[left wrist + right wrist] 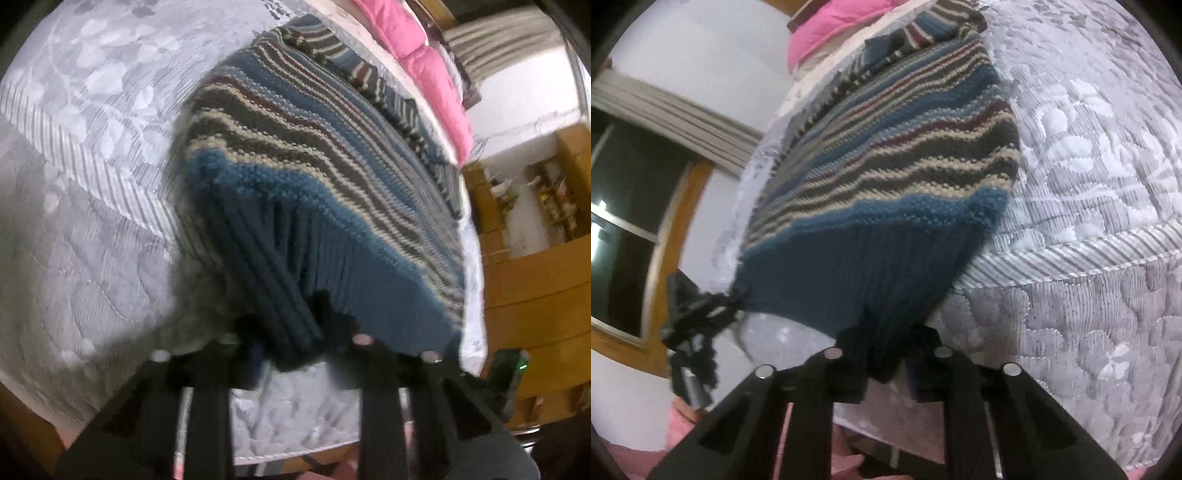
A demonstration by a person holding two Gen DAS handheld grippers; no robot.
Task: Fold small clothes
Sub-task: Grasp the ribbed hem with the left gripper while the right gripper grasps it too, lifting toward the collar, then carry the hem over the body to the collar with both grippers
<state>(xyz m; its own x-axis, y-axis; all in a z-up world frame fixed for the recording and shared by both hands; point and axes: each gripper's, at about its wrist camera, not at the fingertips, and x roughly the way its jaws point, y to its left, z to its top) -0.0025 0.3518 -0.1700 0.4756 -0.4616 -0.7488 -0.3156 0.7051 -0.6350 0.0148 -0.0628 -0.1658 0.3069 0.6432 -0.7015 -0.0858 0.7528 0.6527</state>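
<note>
A small knitted sweater (295, 177) with blue, grey, cream and maroon stripes and a ribbed blue hem lies stretched over a grey quilted mattress (92, 155). My left gripper (291, 332) is shut on one corner of the ribbed hem, which bunches between its black fingers. In the right wrist view the same sweater (886, 177) hangs from my right gripper (886, 350), shut on the hem's other corner. The left gripper (698, 314) shows at the left there, pinching the hem. The hem is lifted off the mattress (1089, 166); the sweater's far end rests on it.
A pink quilt (424, 62) lies at the bed's far end. Beyond the bed are wooden shelves (546, 192) and a wooden unit (535, 288). A wood-framed dark window (635, 221) and white wall stand on the other side. The mattress edge with striped piping (1071, 254) runs nearby.
</note>
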